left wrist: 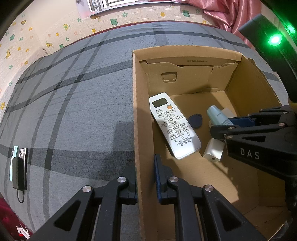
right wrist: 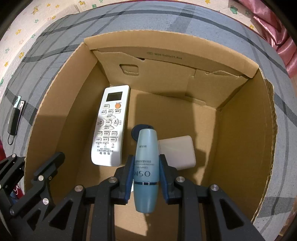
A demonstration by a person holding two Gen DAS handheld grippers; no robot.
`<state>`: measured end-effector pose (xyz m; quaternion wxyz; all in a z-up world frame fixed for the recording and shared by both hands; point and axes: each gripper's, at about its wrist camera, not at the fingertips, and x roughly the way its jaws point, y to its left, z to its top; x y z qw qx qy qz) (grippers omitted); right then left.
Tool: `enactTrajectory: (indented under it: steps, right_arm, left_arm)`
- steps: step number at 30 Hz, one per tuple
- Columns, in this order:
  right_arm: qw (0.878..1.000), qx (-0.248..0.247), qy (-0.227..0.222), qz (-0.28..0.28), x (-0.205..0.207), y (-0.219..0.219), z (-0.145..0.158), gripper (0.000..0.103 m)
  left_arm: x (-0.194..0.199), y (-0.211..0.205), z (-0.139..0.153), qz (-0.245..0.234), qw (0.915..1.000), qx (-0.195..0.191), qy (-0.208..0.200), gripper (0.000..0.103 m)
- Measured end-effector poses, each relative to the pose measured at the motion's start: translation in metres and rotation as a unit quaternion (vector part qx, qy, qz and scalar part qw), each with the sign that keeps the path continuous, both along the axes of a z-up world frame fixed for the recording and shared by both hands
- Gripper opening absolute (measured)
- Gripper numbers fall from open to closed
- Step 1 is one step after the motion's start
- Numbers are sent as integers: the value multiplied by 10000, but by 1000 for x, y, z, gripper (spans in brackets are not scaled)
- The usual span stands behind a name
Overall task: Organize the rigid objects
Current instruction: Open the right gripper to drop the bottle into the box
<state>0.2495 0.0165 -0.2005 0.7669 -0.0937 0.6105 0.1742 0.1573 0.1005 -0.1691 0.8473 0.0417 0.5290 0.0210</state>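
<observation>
An open cardboard box point(left wrist: 138, 103) point(right wrist: 237, 129) stands on a grey plaid bed. Inside lie a white remote point(left wrist: 173, 125) point(right wrist: 110, 124), a dark blue key fob point(left wrist: 195, 120) point(right wrist: 136, 129) and a white charger point(left wrist: 213, 151) point(right wrist: 180, 152). My right gripper point(right wrist: 146, 172) point(left wrist: 225, 124) is shut on a light blue OSM bottle point(right wrist: 146, 166) point(left wrist: 217, 115) and holds it over the box floor. My left gripper point(left wrist: 145, 178) straddles the box's left wall, one finger point(left wrist: 161, 176) inside, and is shut on the wall.
Two phones and a black power bank with a cable point(left wrist: 18, 166) point(right wrist: 14, 115) lie on the bed far left. A patterned wall point(left wrist: 55, 27) and a pink curtain point(left wrist: 222, 13) stand behind the bed.
</observation>
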Motion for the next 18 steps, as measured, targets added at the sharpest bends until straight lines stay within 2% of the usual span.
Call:
enactTrajectory:
  steps: [3,5,8,18]
  right_arm:
    - [10000,1,6,15,1,2,-1,28]
    - [10000,0,-38,5,0,-1,2,38]
    - [9999,37,-159,-16,-1,-3,8,46]
    - [9991,114,-412,-40,-7,-8,28,49]
  left_arm:
    - [0,0,0,-3,10000,-6,-1,14]
    - [-1,0,1,-1,10000,-18,-6,14]
    - [0,0,0,-1,10000,-12,3,14]
    - [0,1,0,-5,10000,-13,8,14]
